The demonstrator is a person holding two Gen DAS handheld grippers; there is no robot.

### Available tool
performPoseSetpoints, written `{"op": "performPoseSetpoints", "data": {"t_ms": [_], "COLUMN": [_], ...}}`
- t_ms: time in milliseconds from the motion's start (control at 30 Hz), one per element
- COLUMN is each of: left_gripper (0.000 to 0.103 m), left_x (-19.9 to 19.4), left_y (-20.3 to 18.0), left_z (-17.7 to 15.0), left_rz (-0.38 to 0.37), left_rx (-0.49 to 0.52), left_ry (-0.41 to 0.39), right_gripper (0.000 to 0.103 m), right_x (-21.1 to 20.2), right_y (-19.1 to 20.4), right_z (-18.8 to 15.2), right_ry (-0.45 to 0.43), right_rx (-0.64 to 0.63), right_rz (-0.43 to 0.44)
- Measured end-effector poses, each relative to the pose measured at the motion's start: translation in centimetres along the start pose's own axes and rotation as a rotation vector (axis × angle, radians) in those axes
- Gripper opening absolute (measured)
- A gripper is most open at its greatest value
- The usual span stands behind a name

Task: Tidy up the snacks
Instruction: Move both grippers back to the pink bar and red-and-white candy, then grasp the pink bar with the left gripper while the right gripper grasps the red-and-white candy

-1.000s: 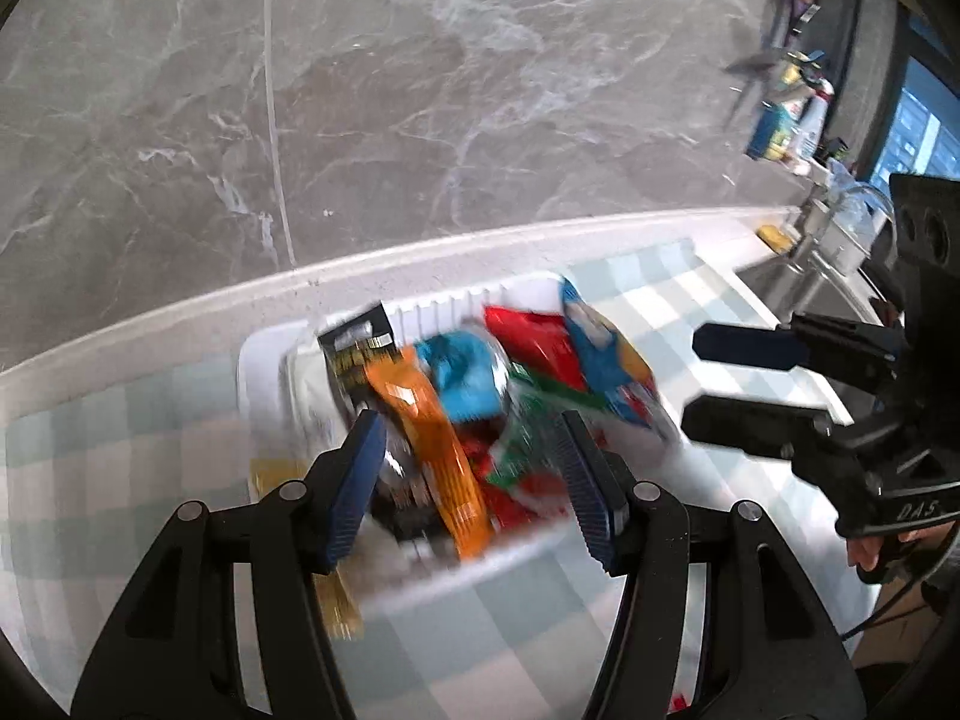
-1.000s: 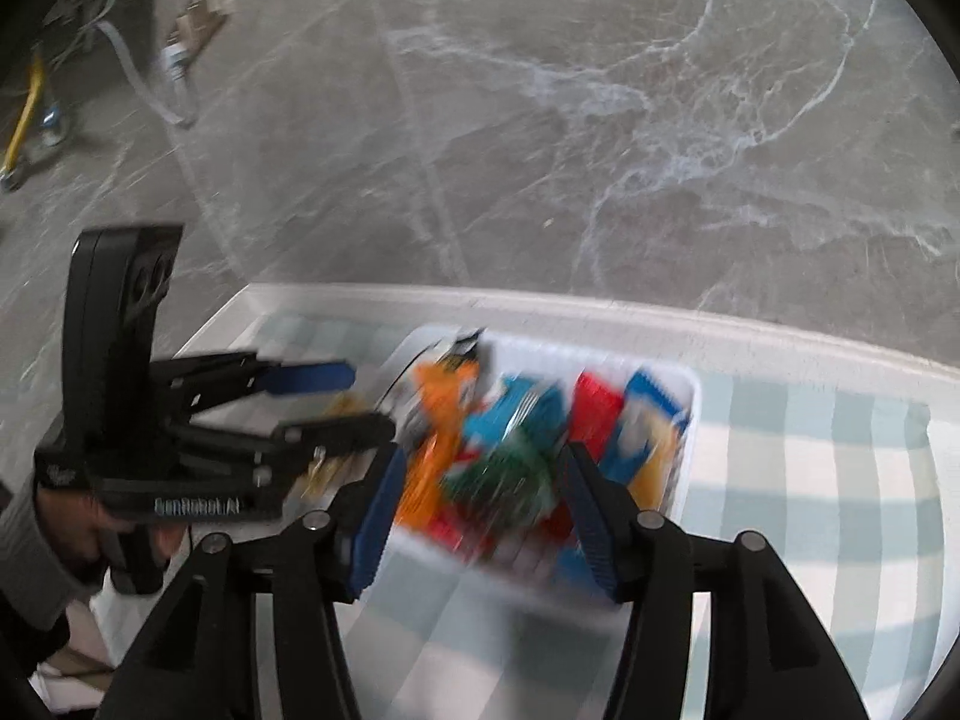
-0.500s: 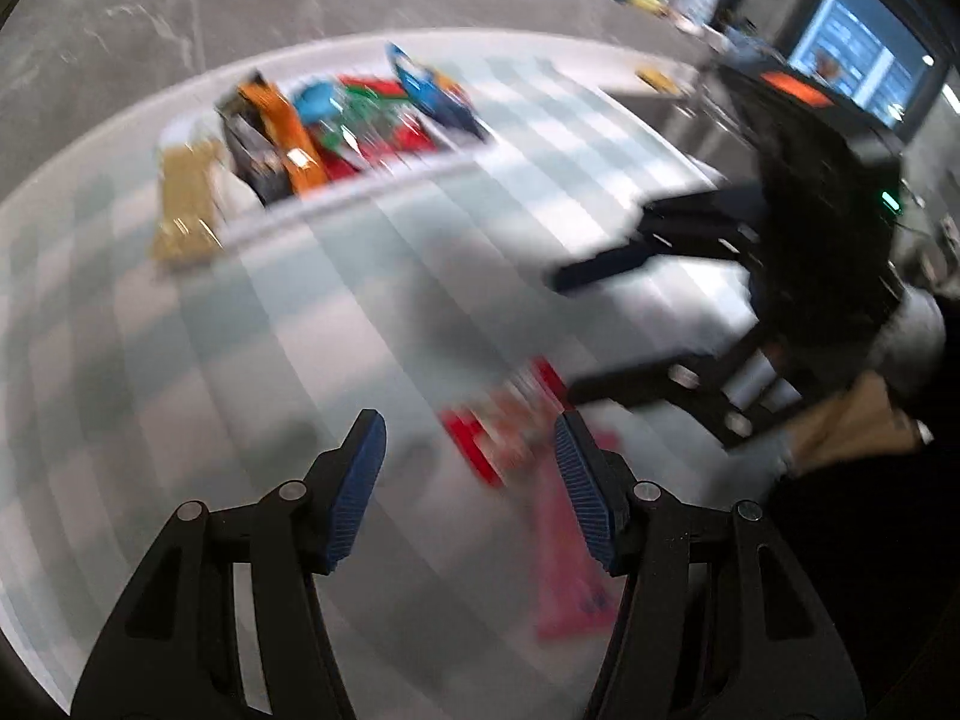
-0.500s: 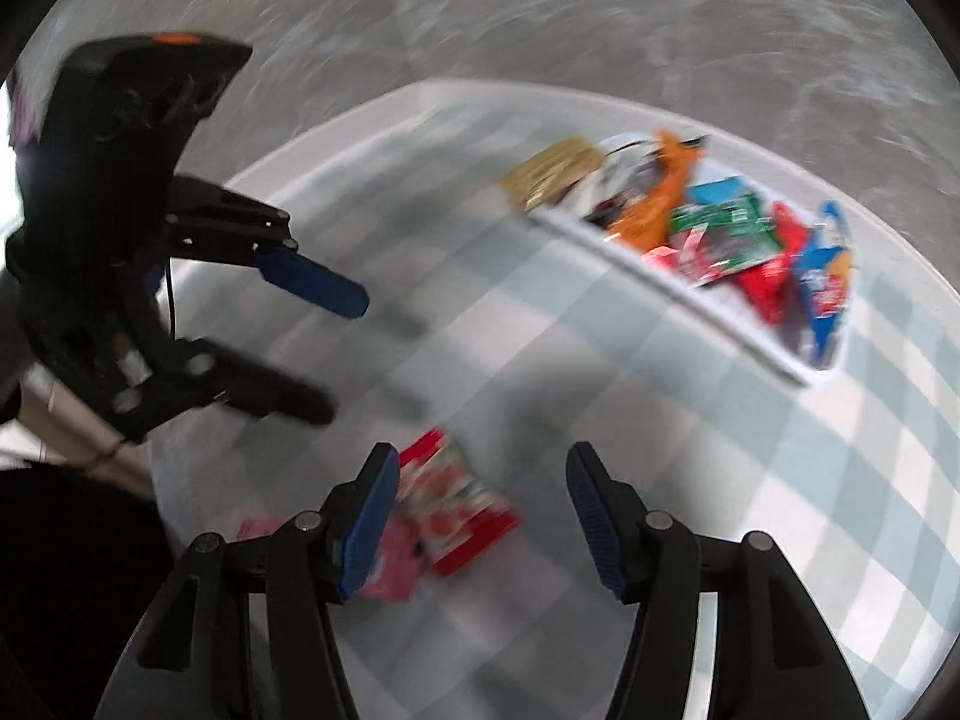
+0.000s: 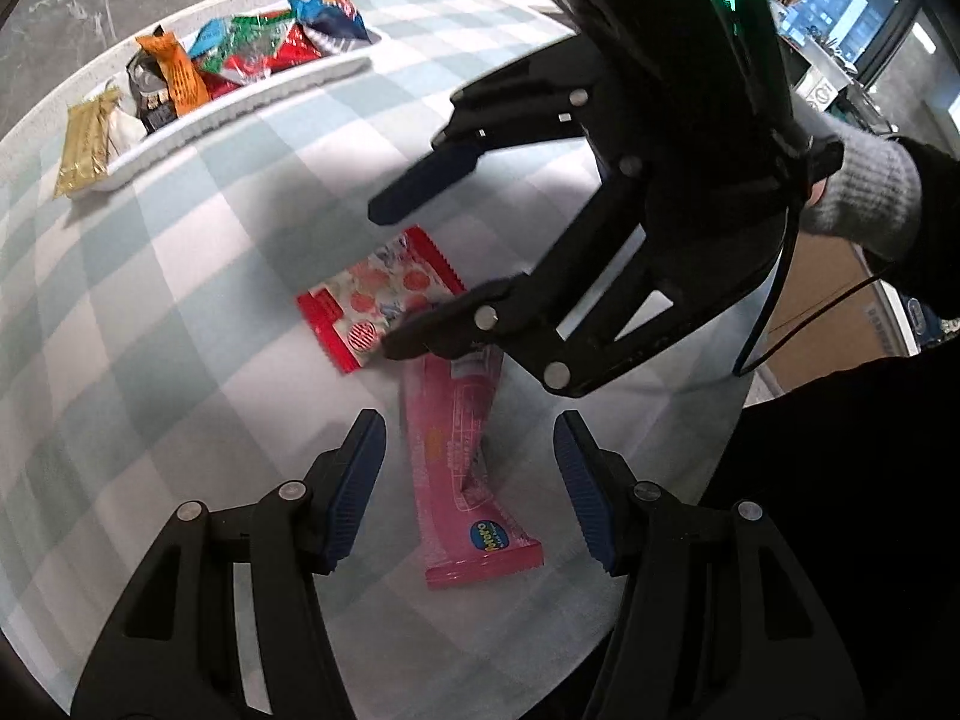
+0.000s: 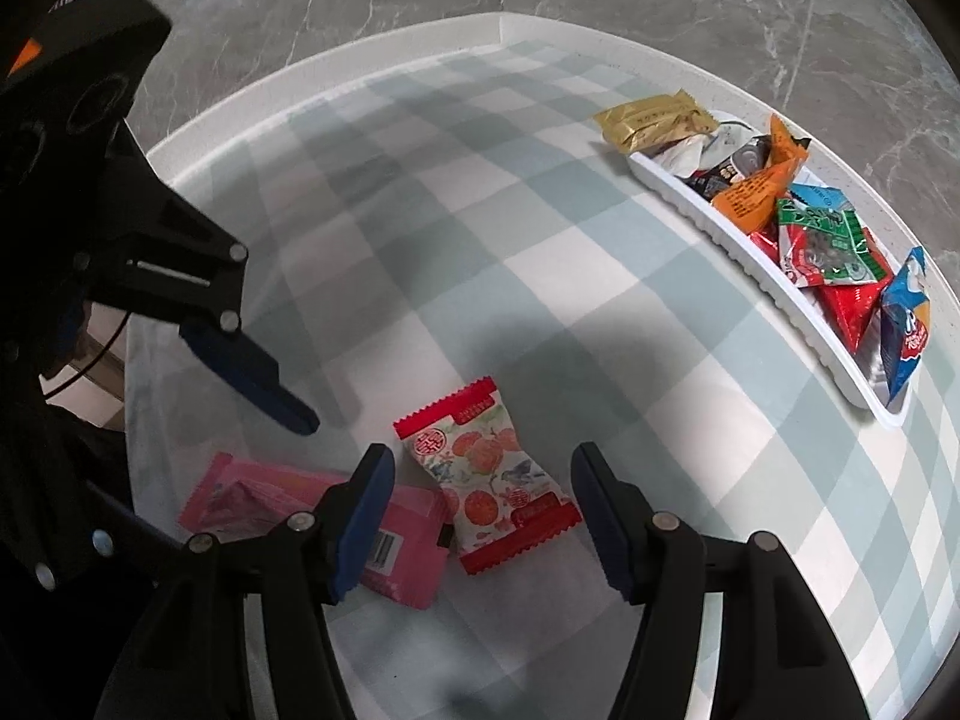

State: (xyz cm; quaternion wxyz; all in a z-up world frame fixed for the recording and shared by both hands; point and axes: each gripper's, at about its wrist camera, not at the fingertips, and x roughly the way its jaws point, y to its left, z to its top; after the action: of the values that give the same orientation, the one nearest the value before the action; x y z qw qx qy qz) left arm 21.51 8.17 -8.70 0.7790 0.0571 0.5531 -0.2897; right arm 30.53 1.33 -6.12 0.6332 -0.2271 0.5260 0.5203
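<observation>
Glossy foil-like pink wrapper (image 5: 462, 468), shiny red-edged plastic packet (image 6: 489, 474), matt checked cloth (image 6: 540, 228), white ribbed plastic tray (image 6: 774, 294)

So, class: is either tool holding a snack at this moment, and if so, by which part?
Neither. The left tool straddles the pink packet; the right tool, opening, straddles the red-edged packet. No pads touch.

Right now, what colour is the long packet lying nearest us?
Pink, the long packet; clearest in the left wrist view.

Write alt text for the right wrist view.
The right gripper, jaws opening and empty, hangs over a red-and-white fruit-print snack packet on a checked tablecloth, beside a pink packet. The left gripper reaches in at left; a white tray of mixed snacks sits far right.
</observation>
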Motion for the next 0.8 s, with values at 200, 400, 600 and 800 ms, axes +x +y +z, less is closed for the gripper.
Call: {"op": "performPoseSetpoints", "data": {"t_ms": [200, 400, 600, 800], "left_gripper": [0.056, 0.049, 0.027, 0.025], "left_x": [2.0, 2.9, 2.9, 2.1], "left_y": [-0.1, -1.3, -1.3, -0.2], "left_z": [0.0, -0.6, -1.0, -1.1], "left_rz": [0.032, 0.091, 0.109, 0.086], "left_rx": [0.009, 0.050, 0.036, 0.001], "left_ry": [0.021, 0.009, -0.026, -0.045], "right_gripper": [0.065, 0.049, 0.037, 0.037], "right_x": [0.9, 1.4, 0.6, -0.9], "right_y": [0.4, 0.4, -1.2, -3.0], "right_z": [0.3, 0.1, -0.5, -1.6], "right_ry": [0.035, 0.044, 0.023, -0.034], "right_rx": [-0.025, -0.009, 0.116, 0.283], "right_rz": [-0.021, -0.032, -0.004, 0.071]}}
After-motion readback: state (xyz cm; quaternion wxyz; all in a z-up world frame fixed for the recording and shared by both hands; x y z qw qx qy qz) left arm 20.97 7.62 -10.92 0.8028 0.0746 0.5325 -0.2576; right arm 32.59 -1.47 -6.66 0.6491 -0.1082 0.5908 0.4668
